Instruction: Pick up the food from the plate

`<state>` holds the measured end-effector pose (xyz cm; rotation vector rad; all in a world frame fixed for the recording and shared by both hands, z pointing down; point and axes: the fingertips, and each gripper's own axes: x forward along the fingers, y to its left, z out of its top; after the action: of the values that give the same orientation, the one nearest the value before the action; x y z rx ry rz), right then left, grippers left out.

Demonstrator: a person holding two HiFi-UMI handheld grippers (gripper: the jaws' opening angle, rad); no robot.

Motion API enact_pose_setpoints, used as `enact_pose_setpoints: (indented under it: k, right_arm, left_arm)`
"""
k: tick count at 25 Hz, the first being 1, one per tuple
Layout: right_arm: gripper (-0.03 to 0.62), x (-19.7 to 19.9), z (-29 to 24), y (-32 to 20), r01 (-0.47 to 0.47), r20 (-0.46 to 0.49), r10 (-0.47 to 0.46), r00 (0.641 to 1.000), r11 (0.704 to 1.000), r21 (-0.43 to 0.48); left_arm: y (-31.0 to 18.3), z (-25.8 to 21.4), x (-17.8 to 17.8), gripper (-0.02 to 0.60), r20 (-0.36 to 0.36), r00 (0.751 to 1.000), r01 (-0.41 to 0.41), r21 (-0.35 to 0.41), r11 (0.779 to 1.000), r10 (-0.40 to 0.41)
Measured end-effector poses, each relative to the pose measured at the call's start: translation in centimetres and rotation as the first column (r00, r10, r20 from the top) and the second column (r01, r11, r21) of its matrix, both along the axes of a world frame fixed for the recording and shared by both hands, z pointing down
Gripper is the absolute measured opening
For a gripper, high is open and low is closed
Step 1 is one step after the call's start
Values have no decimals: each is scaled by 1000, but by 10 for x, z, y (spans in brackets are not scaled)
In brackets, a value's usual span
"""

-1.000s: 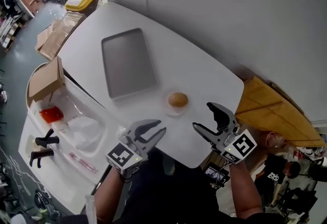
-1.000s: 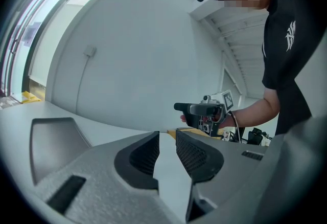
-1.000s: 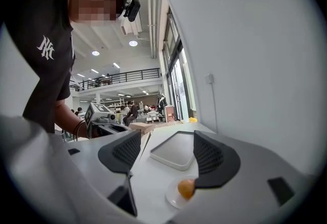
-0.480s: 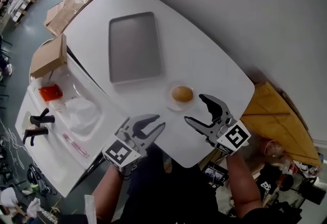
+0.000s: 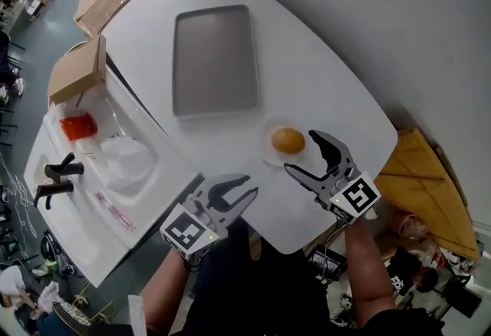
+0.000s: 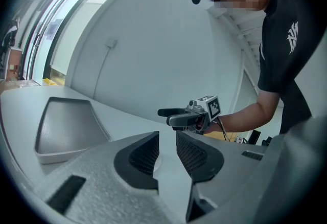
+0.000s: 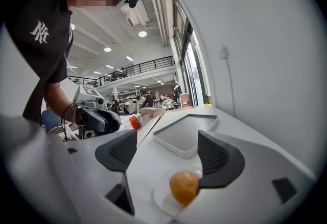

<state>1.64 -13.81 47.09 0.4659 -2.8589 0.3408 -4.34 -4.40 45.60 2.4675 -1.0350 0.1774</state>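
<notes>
A round golden bun (image 5: 288,140) lies on a small white plate (image 5: 269,152) near the front of the white table (image 5: 322,74). My right gripper (image 5: 300,152) hovers just right of the plate, its jaws wide and still opening, with nothing gripped. In the right gripper view the bun (image 7: 184,187) sits low on the plate (image 7: 161,198), just ahead of the right-hand fingertip of my right gripper (image 7: 167,152). My left gripper (image 5: 247,186) hangs off the table's front edge, left of the plate, jaws a little apart and empty; the left gripper view shows the left gripper (image 6: 167,149) with a narrow gap.
A grey metal tray (image 5: 213,58) lies empty behind the plate. Left of the table stands a lower white bench with a cardboard box (image 5: 75,80), a red item (image 5: 77,127), a plastic bag (image 5: 126,162) and black clamps (image 5: 57,181). Yellow-brown padding (image 5: 418,181) lies at the right.
My right gripper has moved in toward the plate, and its jaws stand wider. The left gripper has stayed at the table's front edge.
</notes>
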Motion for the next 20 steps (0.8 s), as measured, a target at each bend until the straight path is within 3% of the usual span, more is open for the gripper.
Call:
enact_pose_setpoints:
  k: [3, 8, 12, 20]
  right_arm:
    - [333, -2, 9, -4, 14, 3, -14, 1000, 1000, -7]
    - [341, 2, 39, -4, 32, -83, -34, 996, 999, -24]
    - [342, -3, 45, -14, 32, -40, -33, 999, 999, -26]
    - [350, -3, 78, -16, 100, -69, -101, 993, 995, -16]
  left_arm:
    - [-3, 8, 0, 83, -10, 1000, 3, -16, 1000, -3]
    - [-7, 24, 1, 83, -16, 1000, -3, -40, 999, 2]
    - [-7, 39, 6, 83, -23, 1000, -9, -70, 998, 8]
    - [-18, 61, 8, 95, -17, 999, 28, -90, 996, -30]
